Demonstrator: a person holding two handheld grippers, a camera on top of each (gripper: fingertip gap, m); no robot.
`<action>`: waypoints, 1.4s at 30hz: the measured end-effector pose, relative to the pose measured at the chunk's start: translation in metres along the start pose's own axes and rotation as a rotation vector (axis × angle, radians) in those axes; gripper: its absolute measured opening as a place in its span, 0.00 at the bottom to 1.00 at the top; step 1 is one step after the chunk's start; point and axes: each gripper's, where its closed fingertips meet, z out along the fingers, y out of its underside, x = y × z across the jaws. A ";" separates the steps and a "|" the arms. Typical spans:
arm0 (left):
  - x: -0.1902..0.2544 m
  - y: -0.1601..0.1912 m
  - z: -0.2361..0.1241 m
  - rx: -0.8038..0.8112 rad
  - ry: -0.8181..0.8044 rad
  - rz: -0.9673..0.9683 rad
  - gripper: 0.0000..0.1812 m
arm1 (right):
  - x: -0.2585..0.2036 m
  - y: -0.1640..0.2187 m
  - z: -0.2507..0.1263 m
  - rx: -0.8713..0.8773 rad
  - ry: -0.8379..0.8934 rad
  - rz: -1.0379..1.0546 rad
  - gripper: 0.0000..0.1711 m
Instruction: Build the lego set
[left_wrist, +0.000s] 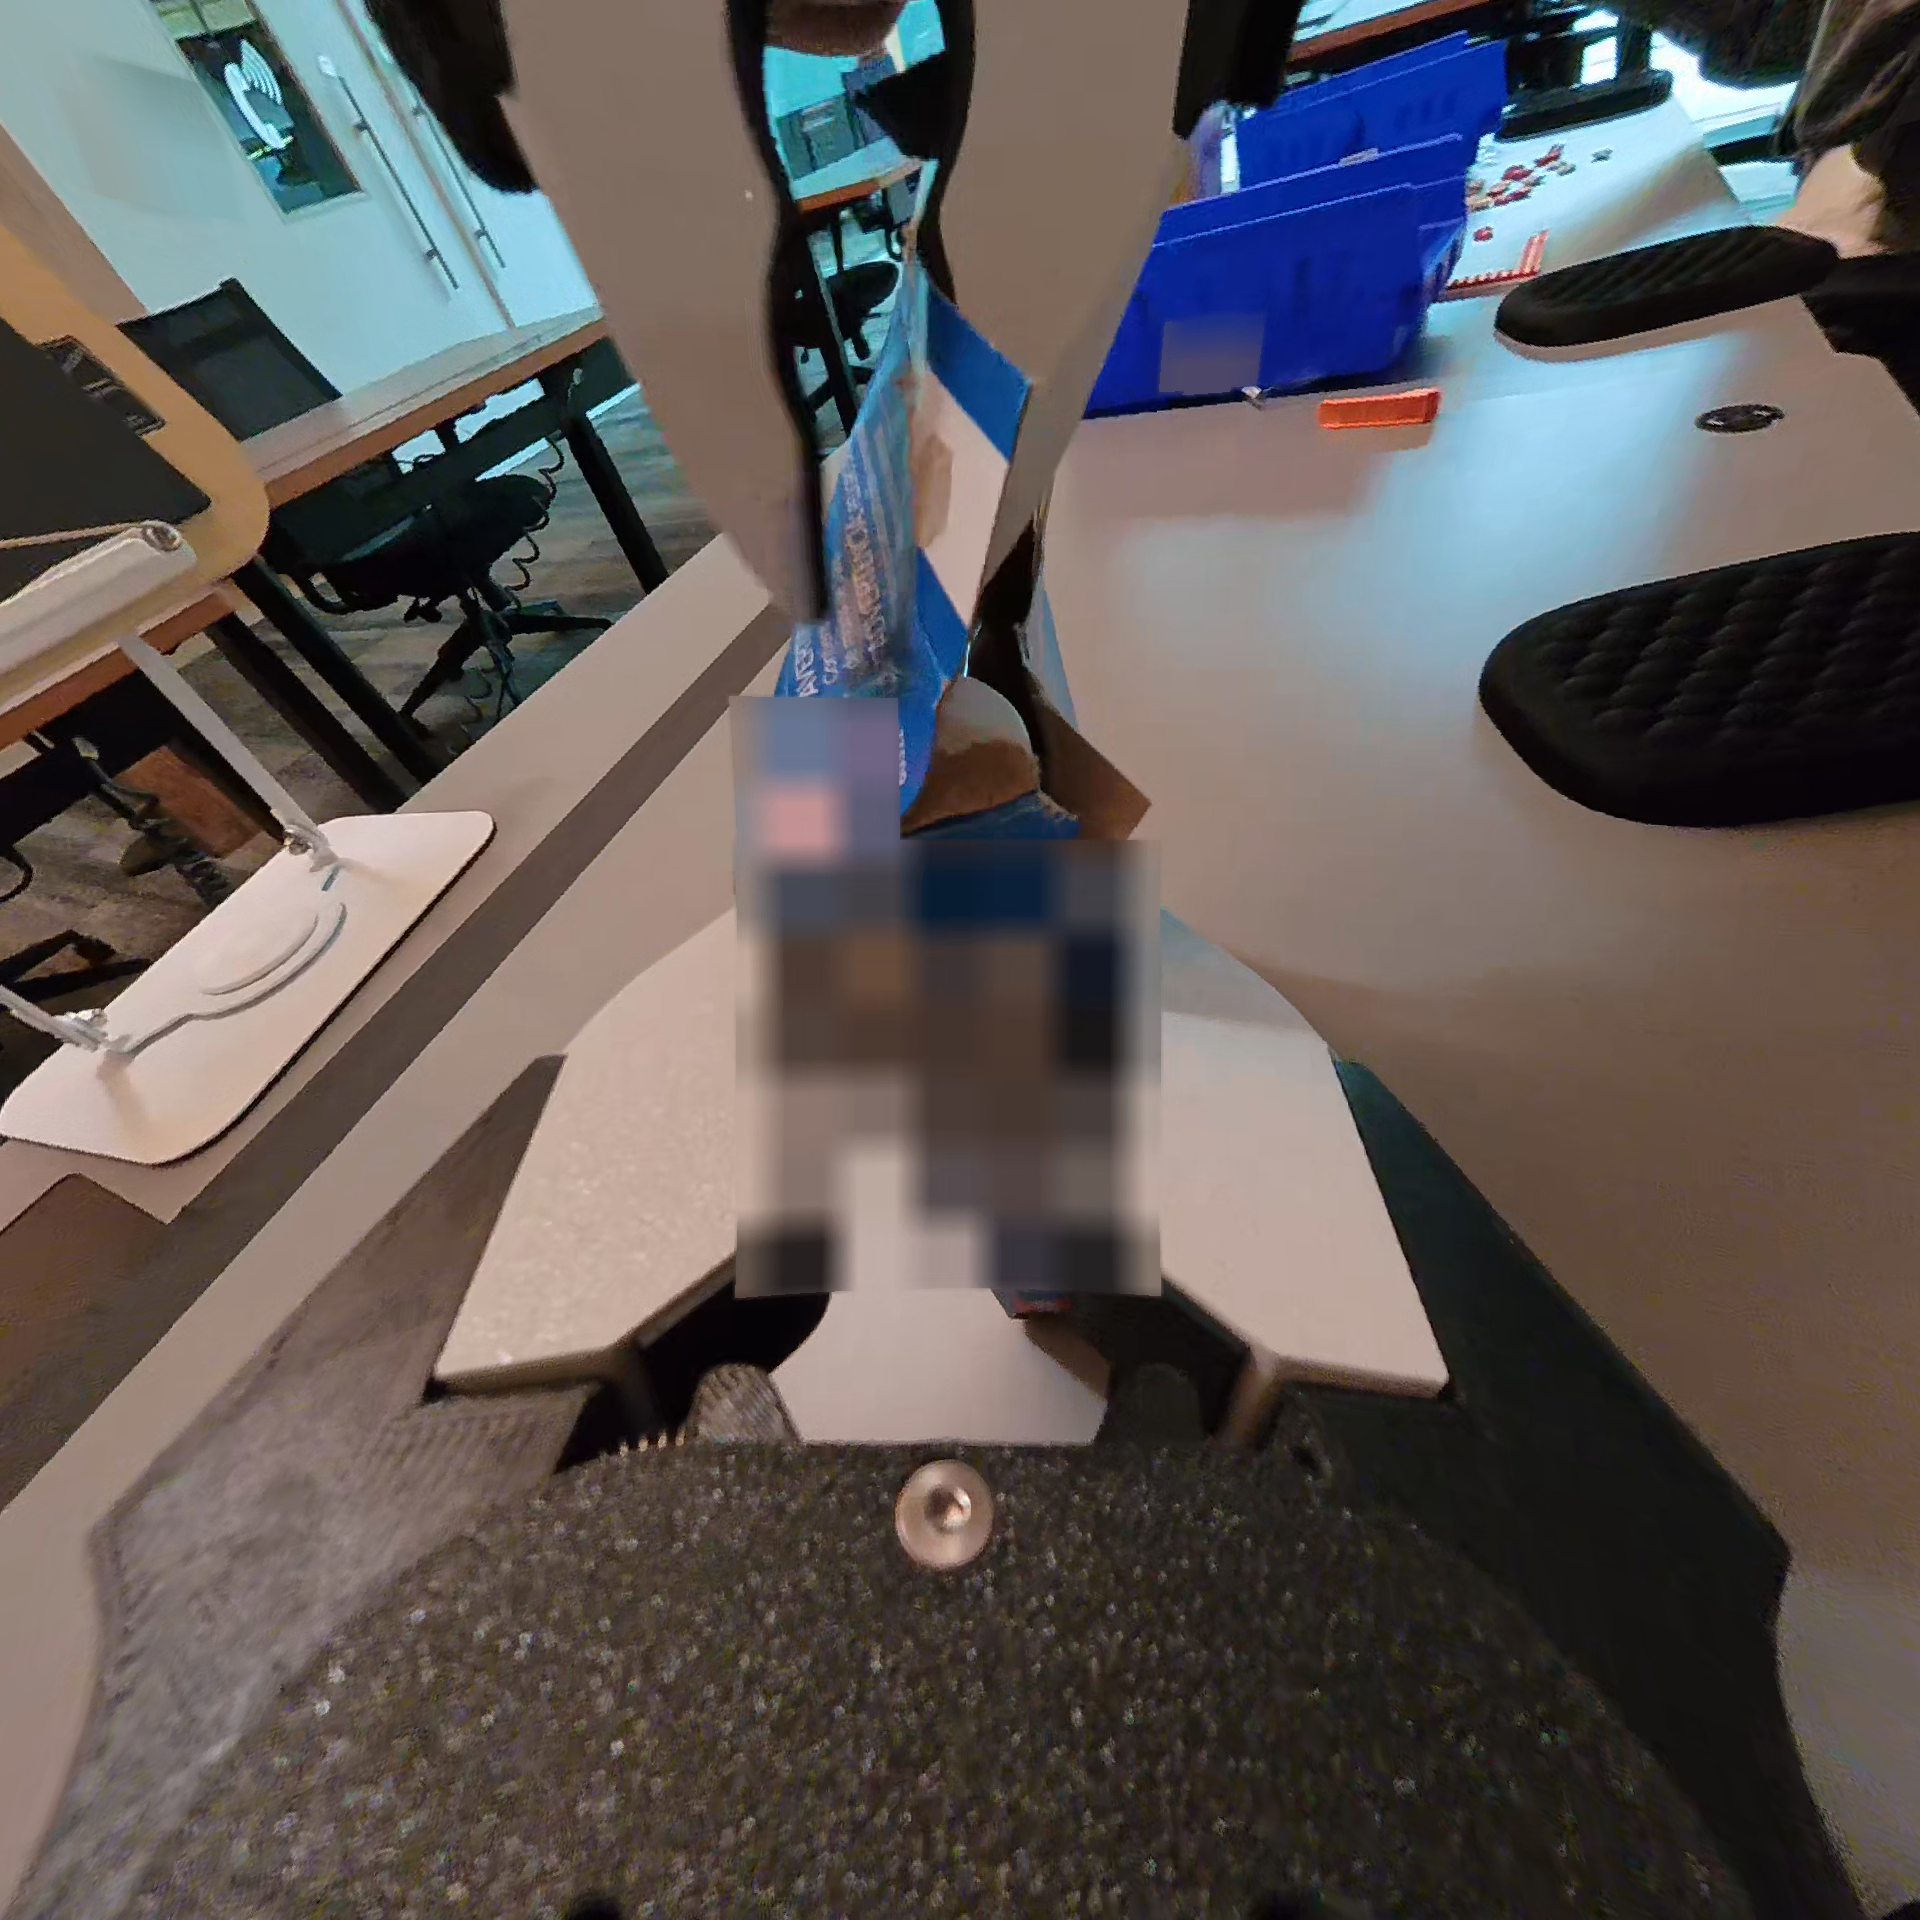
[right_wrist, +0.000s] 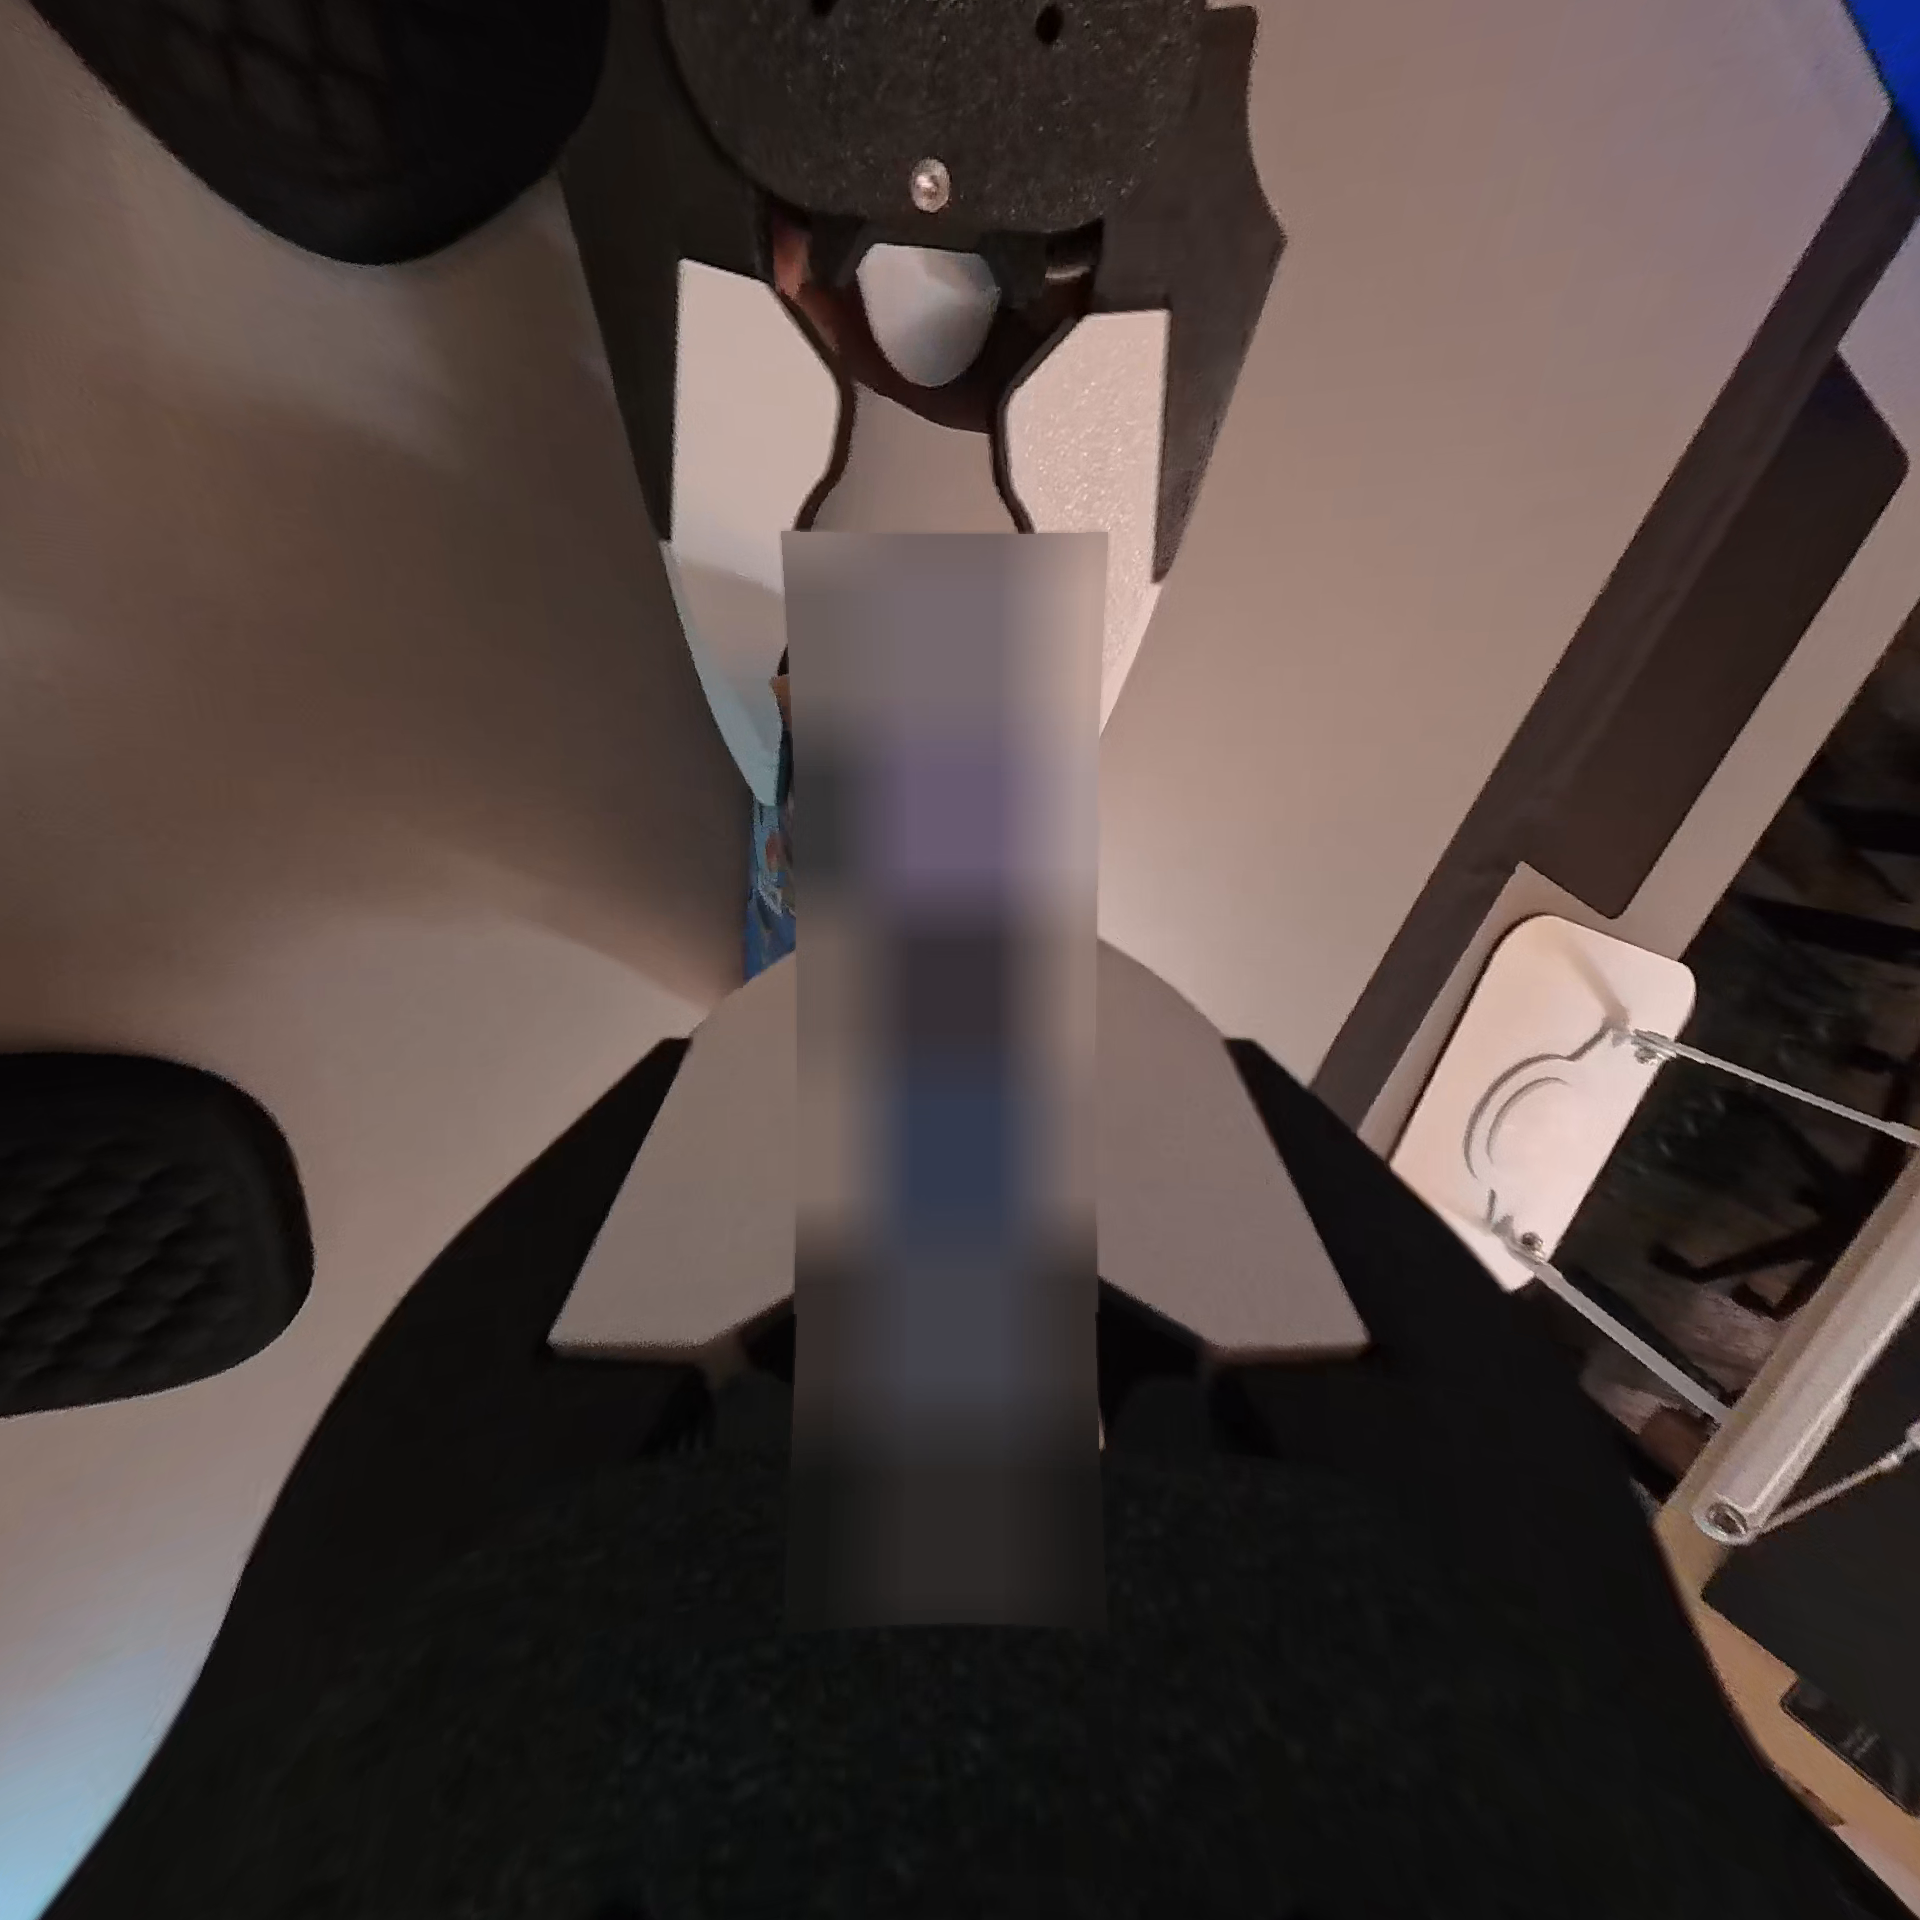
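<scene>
Box: blue lego box (left_wrist: 883, 540), torn open, held above the table (left_wrist: 1403, 831) between both tools.
Left tool (left_wrist: 935, 1039): grip hidden by blur, cannot tell.
Right tool (left_wrist: 894, 582): closed on the box's flap.
Background: blue bins (left_wrist: 1299, 291).

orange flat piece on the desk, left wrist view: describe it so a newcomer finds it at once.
Start at the row of blue bins toward the far side of the pale desk. Just in front of the nearest bin's lower right corner lies the orange piece, flat on the desktop. It is the only orange thing there: a thin, long bar, brighter than the small red parts scattered farther back.
</scene>
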 end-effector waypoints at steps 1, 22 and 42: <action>0.001 0.000 -0.001 0.007 0.009 0.005 0.30 | -0.004 -0.001 0.000 -0.005 -0.025 -0.011 0.01; 0.030 -0.003 -0.013 0.070 0.152 0.144 0.29 | 0.010 -0.009 0.000 0.156 -0.501 0.340 0.06; 0.003 0.003 -0.011 0.043 0.069 -0.062 0.30 | 0.000 -0.011 -0.024 0.121 0.595 -0.107 0.08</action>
